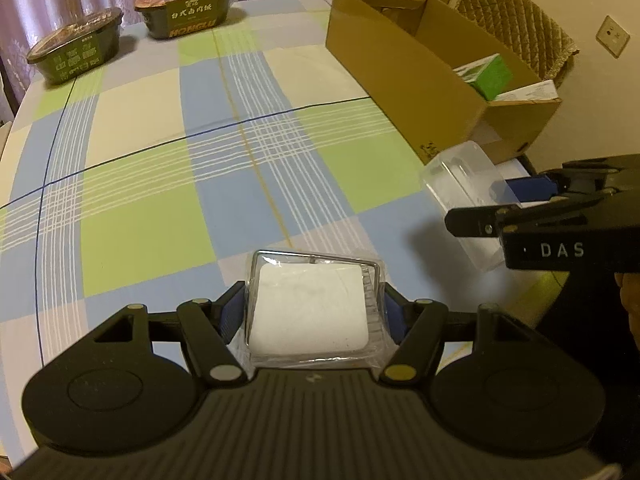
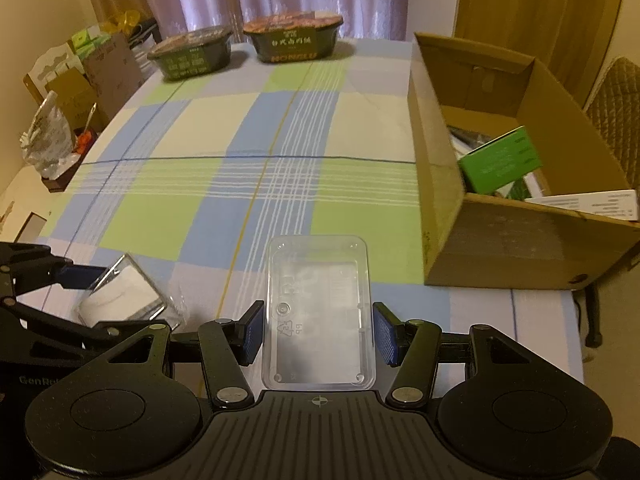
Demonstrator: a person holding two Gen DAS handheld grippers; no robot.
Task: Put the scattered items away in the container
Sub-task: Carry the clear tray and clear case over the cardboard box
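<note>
My left gripper is shut on a clear-wrapped white packet, held just above the checked tablecloth. The right wrist view shows the same packet at lower left, between the left gripper's fingers. My right gripper is shut on a clear plastic tray, blue pads against its long sides. That tray and the right gripper appear at the right of the left wrist view. The open cardboard box stands on the table's right side, close to the tray, with a green carton inside.
Two dark green instant-meal bowls sit at the table's far edge by the curtain. A quilted chair stands behind the box. Cartons and a plastic bag crowd the floor left of the table.
</note>
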